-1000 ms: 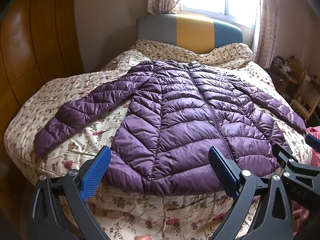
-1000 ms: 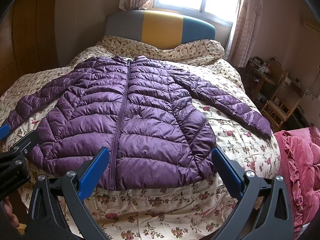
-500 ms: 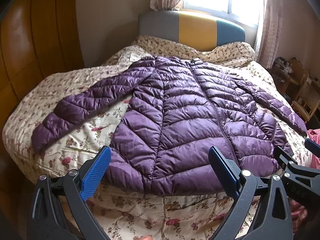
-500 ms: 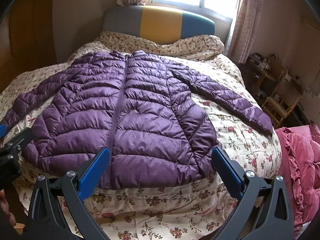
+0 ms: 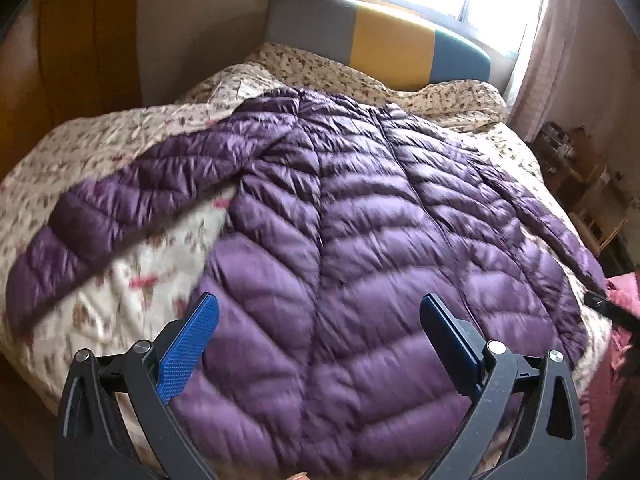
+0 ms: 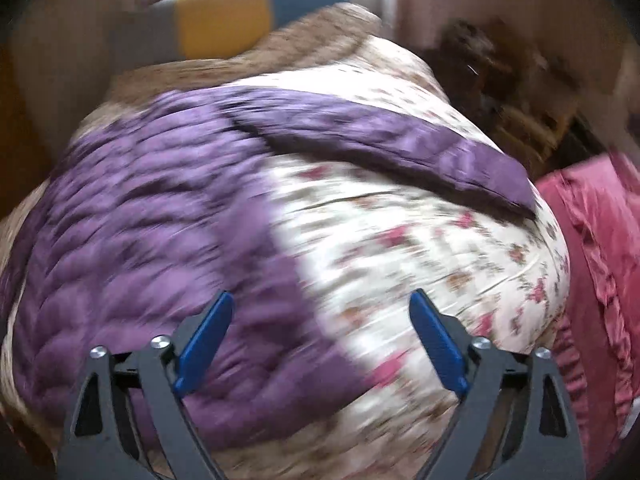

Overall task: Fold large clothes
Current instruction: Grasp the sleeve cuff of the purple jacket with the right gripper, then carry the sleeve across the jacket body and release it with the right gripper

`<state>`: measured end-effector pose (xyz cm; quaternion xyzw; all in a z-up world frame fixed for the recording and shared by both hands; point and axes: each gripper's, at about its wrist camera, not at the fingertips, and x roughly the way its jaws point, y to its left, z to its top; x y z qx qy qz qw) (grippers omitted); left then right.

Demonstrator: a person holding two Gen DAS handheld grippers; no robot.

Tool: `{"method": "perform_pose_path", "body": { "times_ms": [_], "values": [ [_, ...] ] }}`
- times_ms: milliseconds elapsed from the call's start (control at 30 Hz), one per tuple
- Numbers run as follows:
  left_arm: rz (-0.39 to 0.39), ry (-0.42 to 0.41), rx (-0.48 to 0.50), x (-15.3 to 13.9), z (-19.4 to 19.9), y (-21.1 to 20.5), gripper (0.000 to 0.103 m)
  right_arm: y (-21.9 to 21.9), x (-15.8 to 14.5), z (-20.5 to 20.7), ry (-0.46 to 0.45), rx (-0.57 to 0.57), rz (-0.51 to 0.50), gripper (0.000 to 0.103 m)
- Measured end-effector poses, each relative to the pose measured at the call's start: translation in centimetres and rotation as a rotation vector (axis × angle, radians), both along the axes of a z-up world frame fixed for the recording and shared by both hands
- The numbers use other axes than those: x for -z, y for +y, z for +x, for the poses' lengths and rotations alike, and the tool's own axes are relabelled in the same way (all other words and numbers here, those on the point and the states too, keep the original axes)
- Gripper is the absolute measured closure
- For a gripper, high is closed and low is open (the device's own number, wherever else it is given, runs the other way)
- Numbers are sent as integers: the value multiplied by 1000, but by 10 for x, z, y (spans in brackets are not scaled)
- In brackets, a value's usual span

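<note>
Bed [image 5: 120, 320]: it carries the whole job, under a floral quilt, with the striped headboard [image 5: 380, 36] at its far end. All places below are given relative to that headboard.

Jacket [image 5: 360, 240]: the purple quilted garment lies flat and face up across the bed, zip closed, collar toward the headboard, hem at the end farthest from it. Both sleeves are spread outward. No fold has been made yet, in my judgement.

Right sleeve [image 6: 400, 140]: it runs diagonally away from the headboard toward the pink bedding [image 6: 600, 240] at the bed's side, cuff just short of the quilt edge.

Left gripper [image 5: 320, 340]: fingers stand wide apart and empty, hovering over the hem on the zip's left, not touching cloth.

Right gripper [image 6: 320, 340]: fingers are open and empty but have just been closing in a little. Between them lies only the jacket's side edge and bare quilt, unpinched. The view is heavily blurred, so exact clearance cannot be told.

Recommendations for the approach:
- Slow your right hand before contact.
- Choose your hold decisively, either sleeve cuff or hem corner. The frames do not settle which you intend.
- Pinch the jacket's shell only. The quilt beneath is loose and could be caught up.
- Puffy fill is slippery and springy, so take a deep bite.
- Lift both sides evenly to keep the zip line straight.
</note>
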<state>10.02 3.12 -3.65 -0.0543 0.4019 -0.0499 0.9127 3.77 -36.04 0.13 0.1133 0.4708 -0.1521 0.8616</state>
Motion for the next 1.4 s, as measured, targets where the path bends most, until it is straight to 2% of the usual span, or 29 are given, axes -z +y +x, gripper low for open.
{"method": "perform_pose_path", "body": {
  "times_ms": [133, 233, 333, 433, 567, 667, 700, 733, 767, 833, 967, 1167, 1400],
  "values": [
    [12, 17, -8, 5, 37, 8, 3, -93, 11, 21, 28, 225, -11, 29],
    [-8, 37, -11, 12, 68, 11, 3, -158, 13, 32, 38, 360, -5, 31],
    [6, 44, -14, 19, 95, 11, 3, -212, 15, 41, 52, 468, 11, 31],
    [8, 56, -14, 27, 122, 10, 3, -249, 27, 48, 77, 542, 53, 31],
    [48, 82, -19, 38, 156, 7, 3, -279, 49, 52, 112, 592, 156, 33],
    [82, 103, -9, 48, 178, 6, 3, -282, 54, 59, 110, 610, 156, 39],
    [107, 103, -21, 51, 184, 6, 3, -281, 53, 62, 110, 606, 153, 48],
    [106, 111, -17, 54, 189, 6, 3, -280, 51, 65, 108, 595, 157, 66],
    [106, 120, -17, 58, 196, 7, 3, -279, 50, 68, 94, 575, 184, 78],
    [116, 126, -27, 60, 206, 9, 3, -281, 50, 74, 92, 560, 200, 89],
    [81, 136, -26, 65, 217, 13, 3, -272, 39, 88, 78, 536, 190, 93],
    [62, 129, -31, 73, 215, 15, 3, -246, 6, 132, 3, 480, 176, 94],
    [21, 114, -32, 73, 214, 20, 3, -169, -24, 209, -58, 320, 171, 94]
  ]
}}
